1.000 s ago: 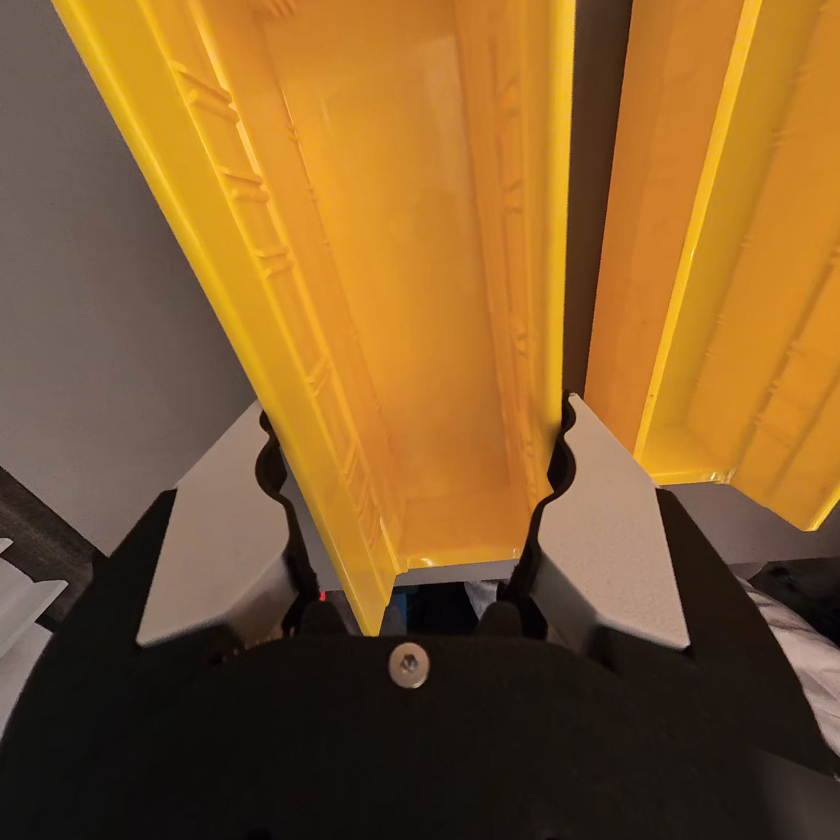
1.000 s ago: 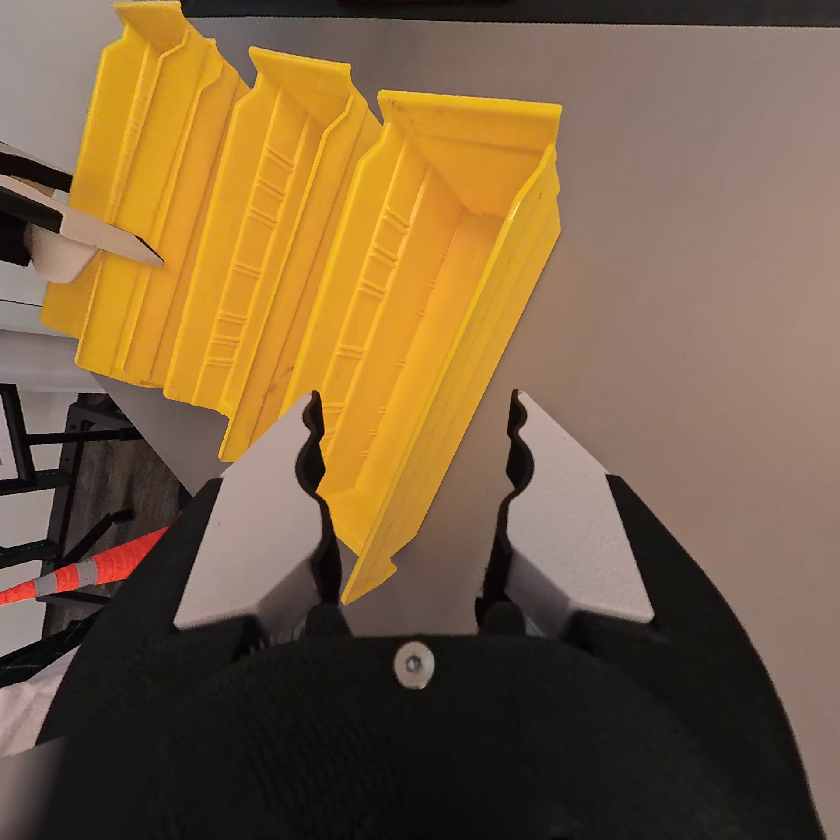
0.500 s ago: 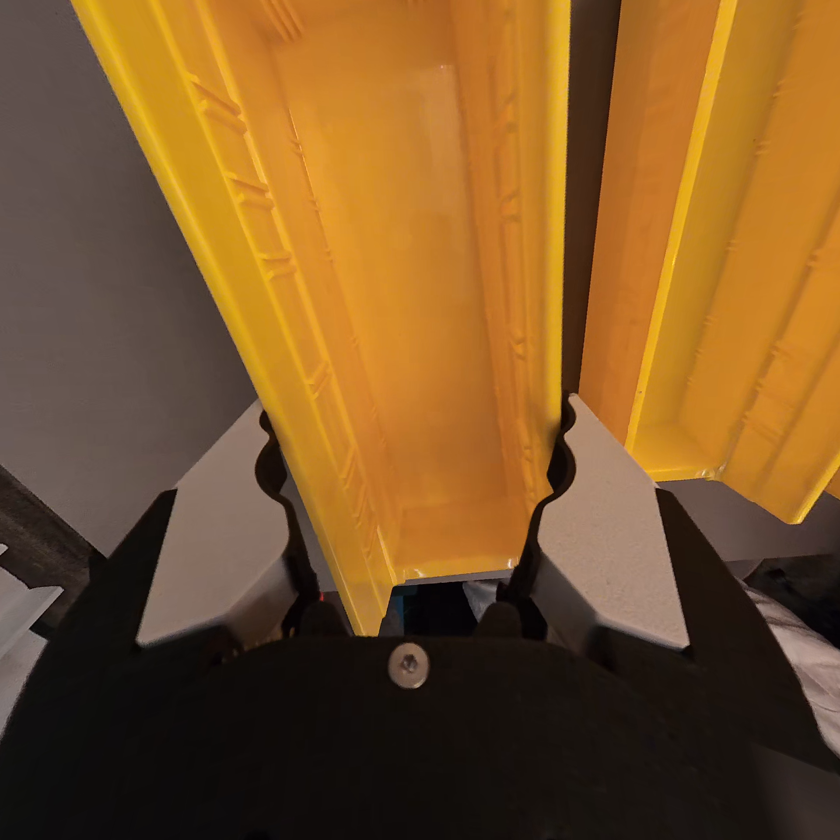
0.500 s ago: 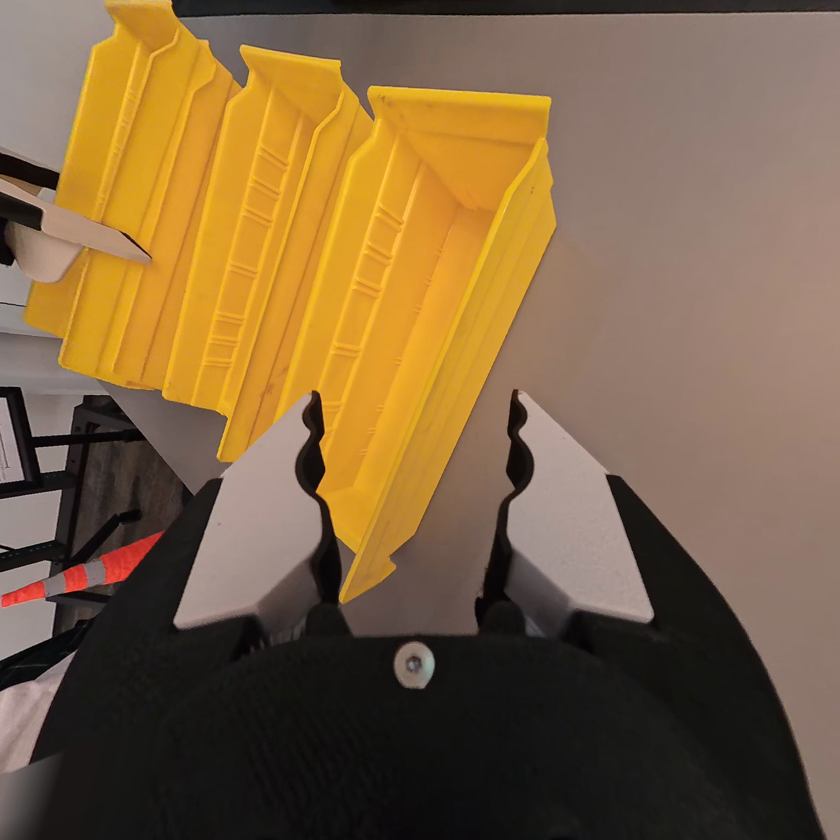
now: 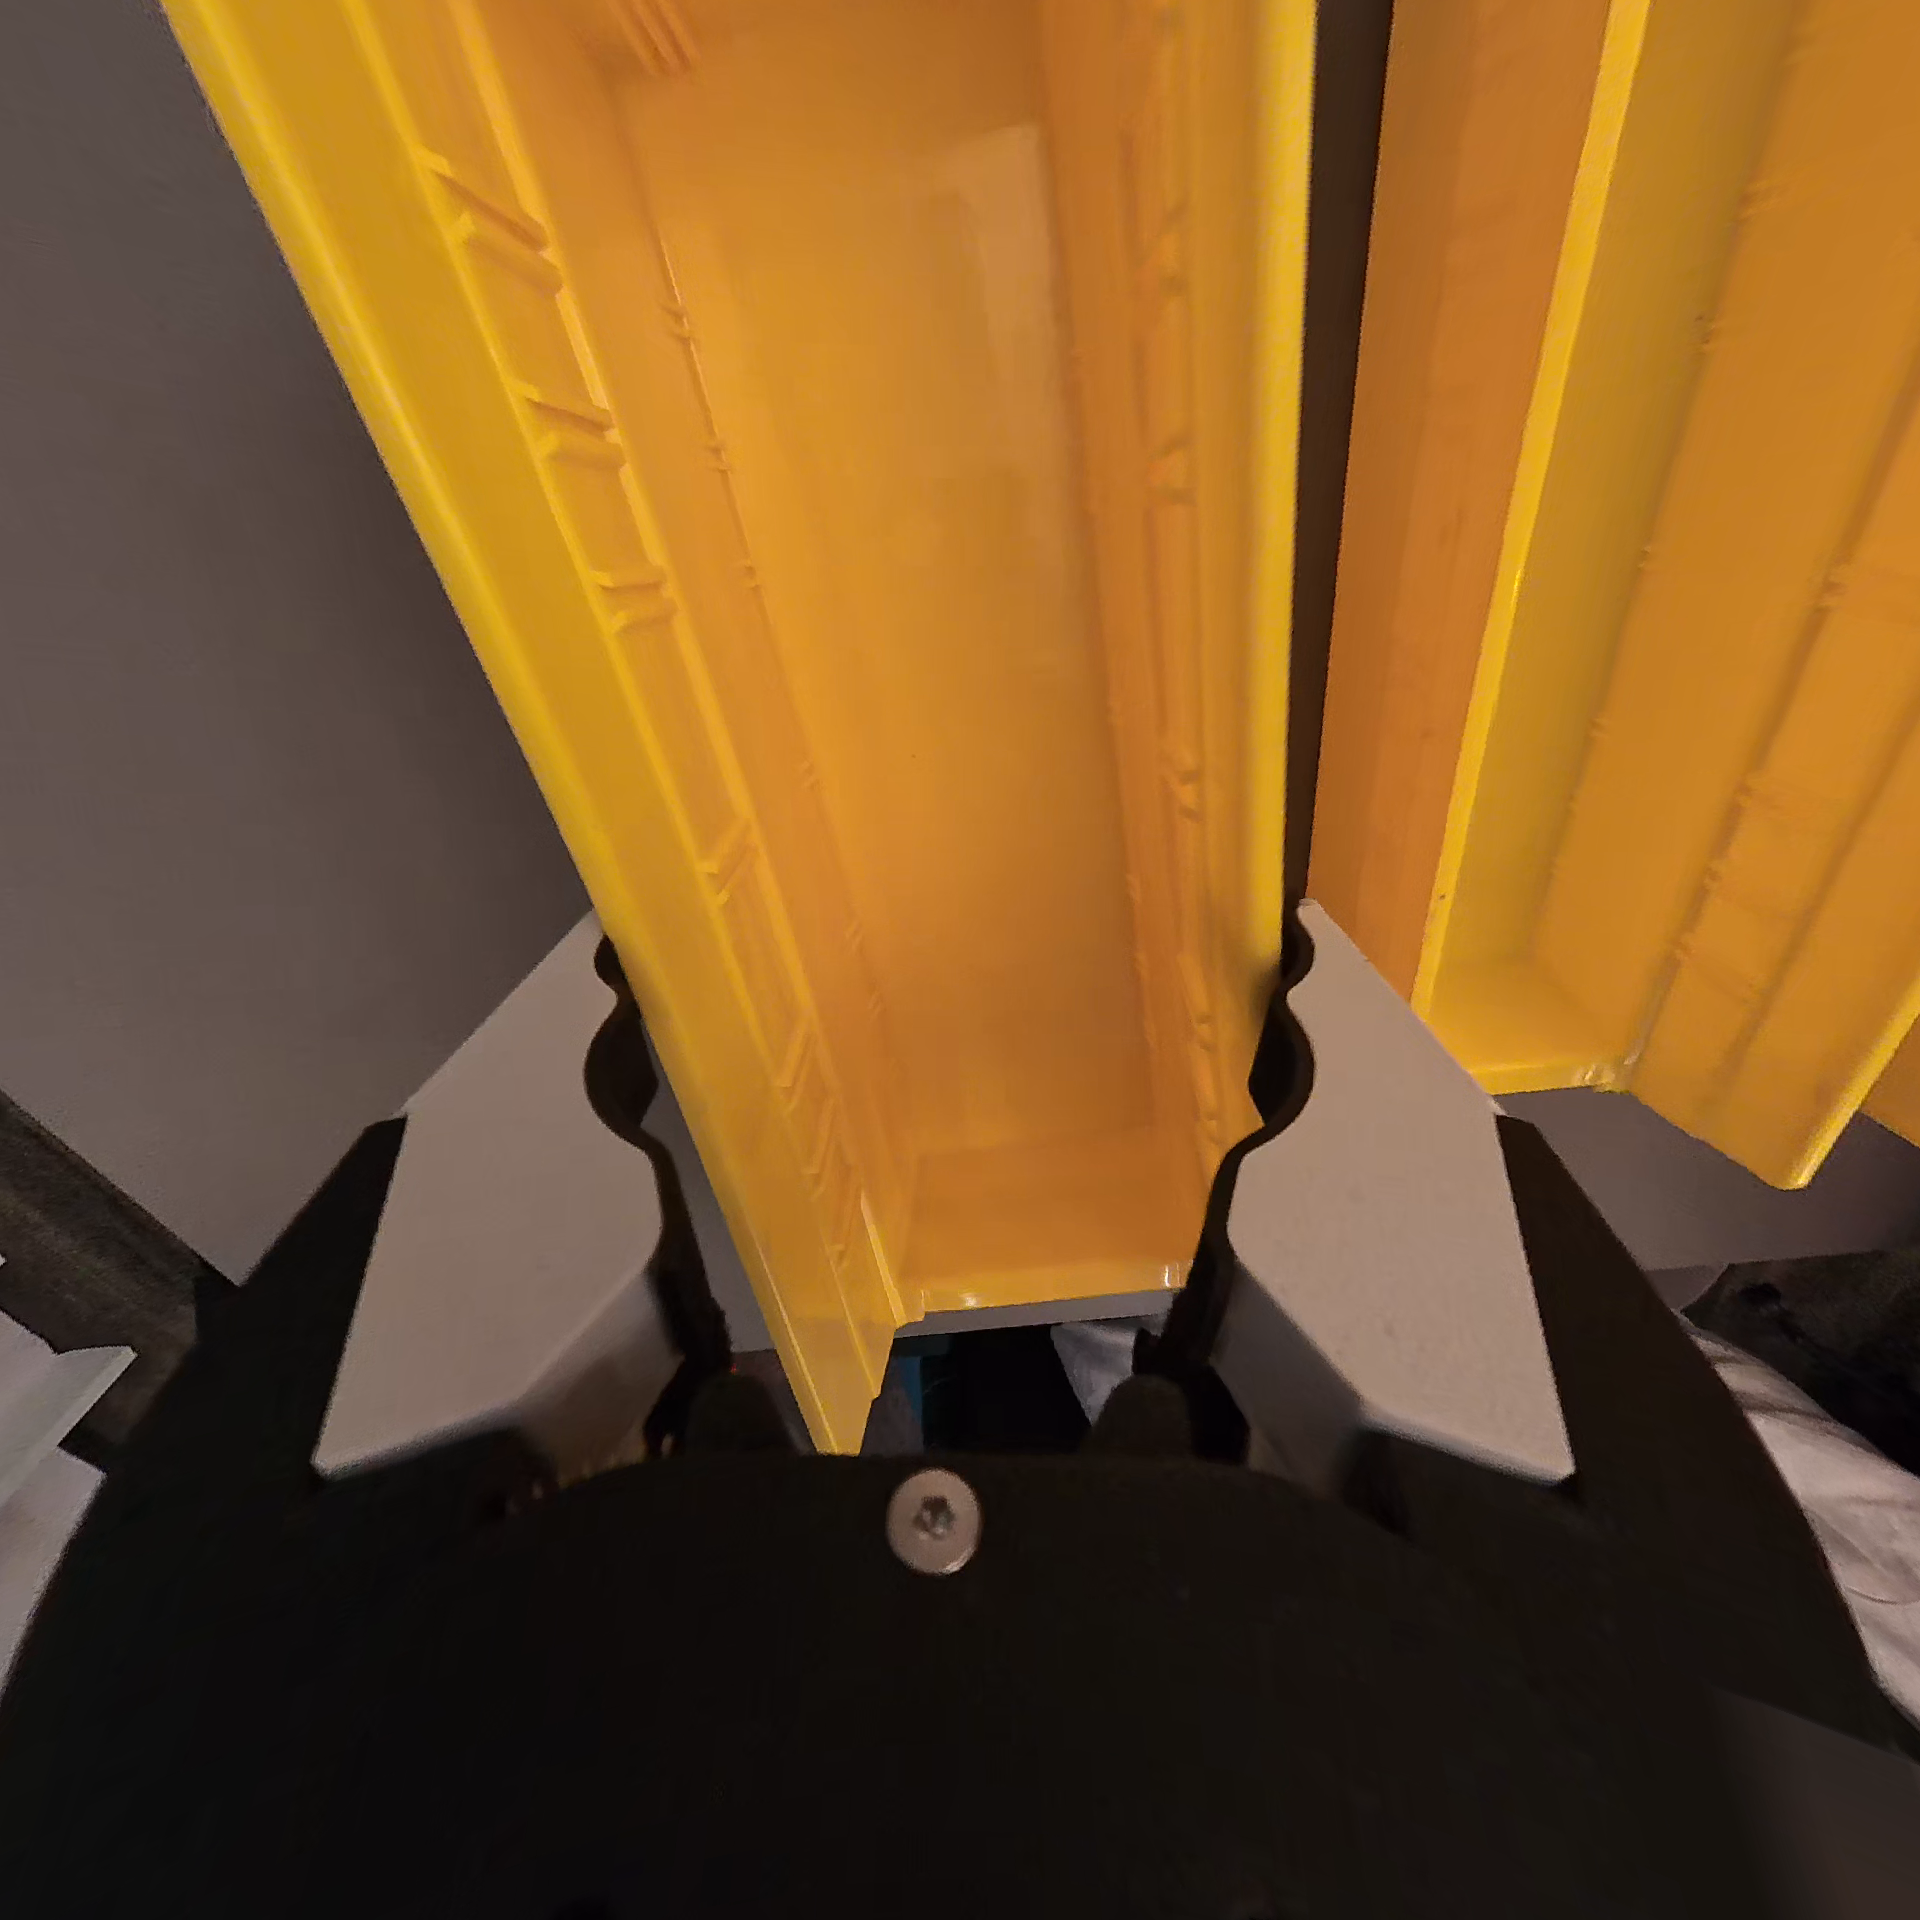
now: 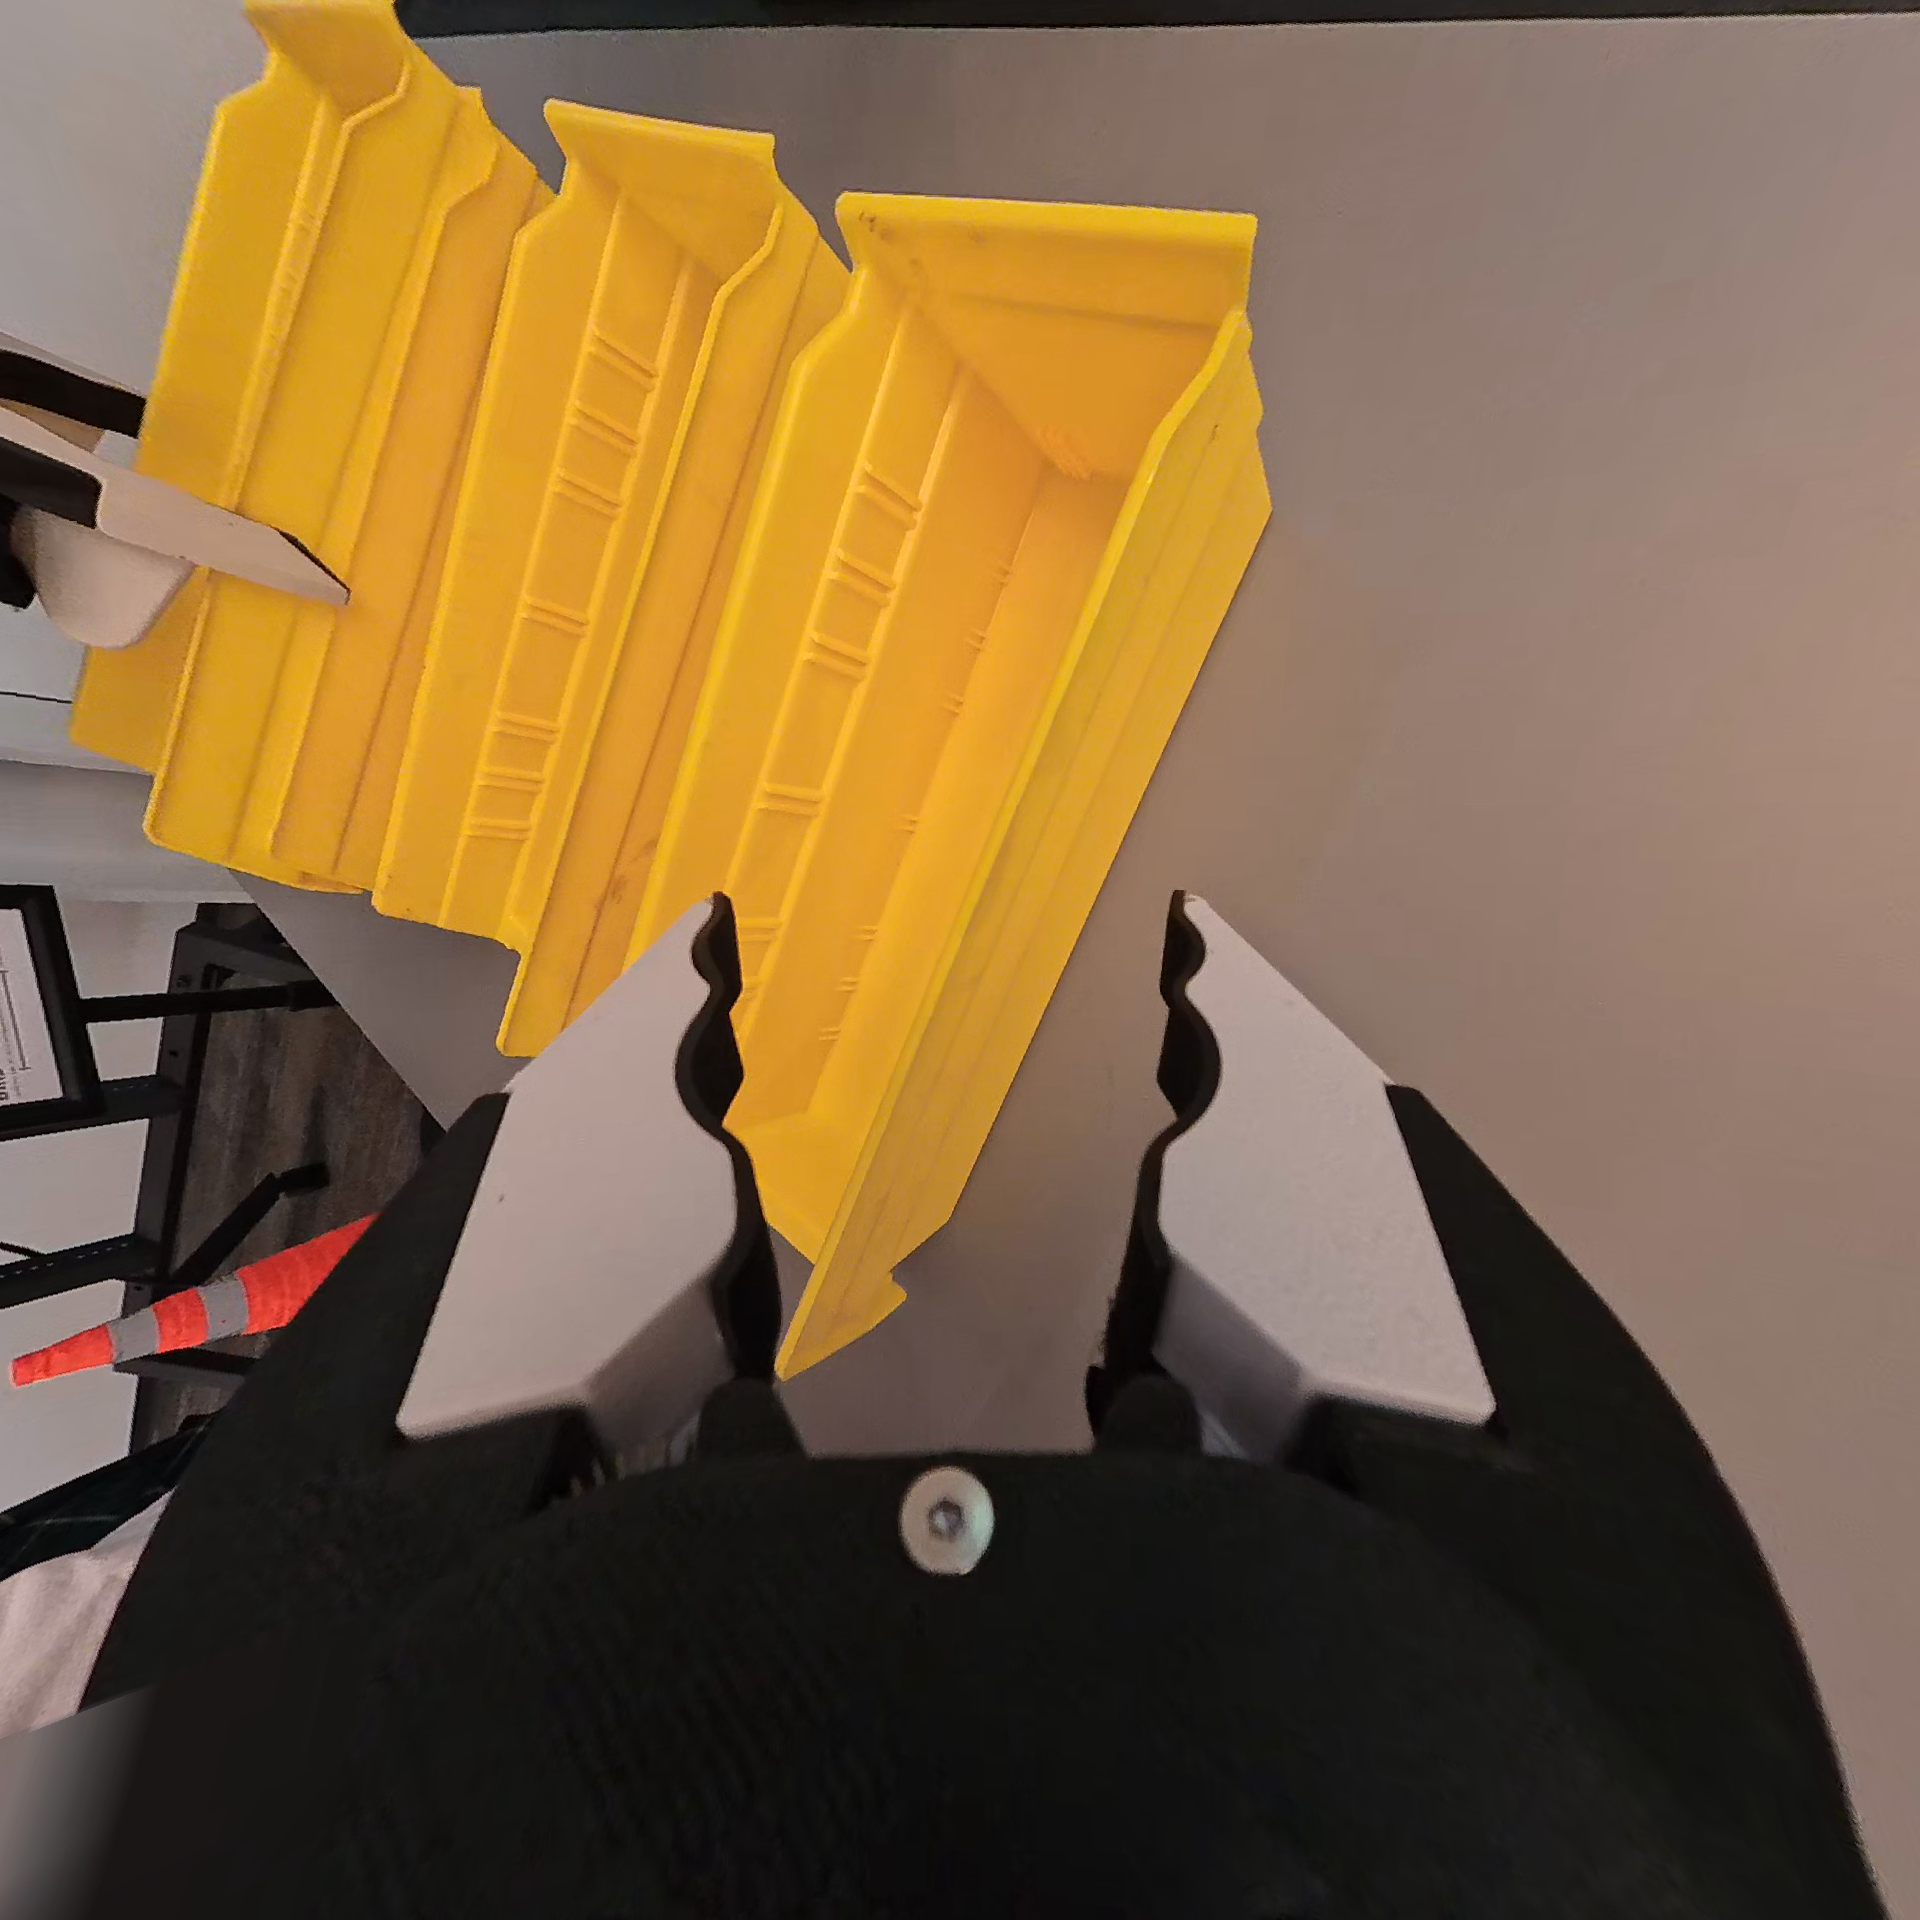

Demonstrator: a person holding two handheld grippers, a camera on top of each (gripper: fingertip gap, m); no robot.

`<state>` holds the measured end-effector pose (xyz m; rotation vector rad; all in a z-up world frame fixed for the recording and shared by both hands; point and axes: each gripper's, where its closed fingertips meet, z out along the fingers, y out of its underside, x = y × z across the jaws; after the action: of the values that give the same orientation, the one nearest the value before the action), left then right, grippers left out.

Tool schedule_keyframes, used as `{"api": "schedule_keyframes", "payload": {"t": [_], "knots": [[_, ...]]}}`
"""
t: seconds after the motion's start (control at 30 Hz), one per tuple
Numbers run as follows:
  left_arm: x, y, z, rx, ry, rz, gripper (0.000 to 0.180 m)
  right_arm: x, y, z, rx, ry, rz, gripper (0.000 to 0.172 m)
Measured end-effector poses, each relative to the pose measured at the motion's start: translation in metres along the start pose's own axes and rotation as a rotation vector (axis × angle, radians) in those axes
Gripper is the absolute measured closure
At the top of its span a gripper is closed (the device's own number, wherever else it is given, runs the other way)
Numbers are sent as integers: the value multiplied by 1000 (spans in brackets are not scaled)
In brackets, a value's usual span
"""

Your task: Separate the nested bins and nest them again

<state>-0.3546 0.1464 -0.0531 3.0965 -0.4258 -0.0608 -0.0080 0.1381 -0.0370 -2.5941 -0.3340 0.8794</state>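
Three long yellow bins lie side by side on the grey table (image 6: 1558,623). My left gripper (image 5: 951,966) is shut on the near end of the left bin (image 5: 935,623), with a pad against each outer side wall. The middle bin (image 5: 1662,520) lies just to its right. In the right wrist view the left gripper's finger (image 6: 208,540) shows at the left bin (image 6: 312,468), beside the middle bin (image 6: 582,540). My right gripper (image 6: 951,935) is open over the near end of the right bin (image 6: 987,675). Its right pad (image 6: 1179,1039) stands clear of the bin's wall.
The table's left edge runs close under the left bin. Beyond it on the floor are an orange cone with grey bands (image 6: 197,1309) and a black metal frame (image 6: 156,1039). White cloth (image 5: 1818,1507) shows below the table's edge.
In the left wrist view the middle bin has drawn a little closer to the held bin, which stays fixed between the pads. The right gripper's view has shifted slightly. Both jaws are unchanged.
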Motion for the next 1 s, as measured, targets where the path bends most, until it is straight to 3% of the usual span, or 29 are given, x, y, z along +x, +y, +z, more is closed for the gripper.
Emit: {"api": "schedule_keyframes", "payload": {"t": [1.0], "knots": [[-2,-5,-19,16,-17,-3,62,0,1,0,-5,-5,4,90]]}}
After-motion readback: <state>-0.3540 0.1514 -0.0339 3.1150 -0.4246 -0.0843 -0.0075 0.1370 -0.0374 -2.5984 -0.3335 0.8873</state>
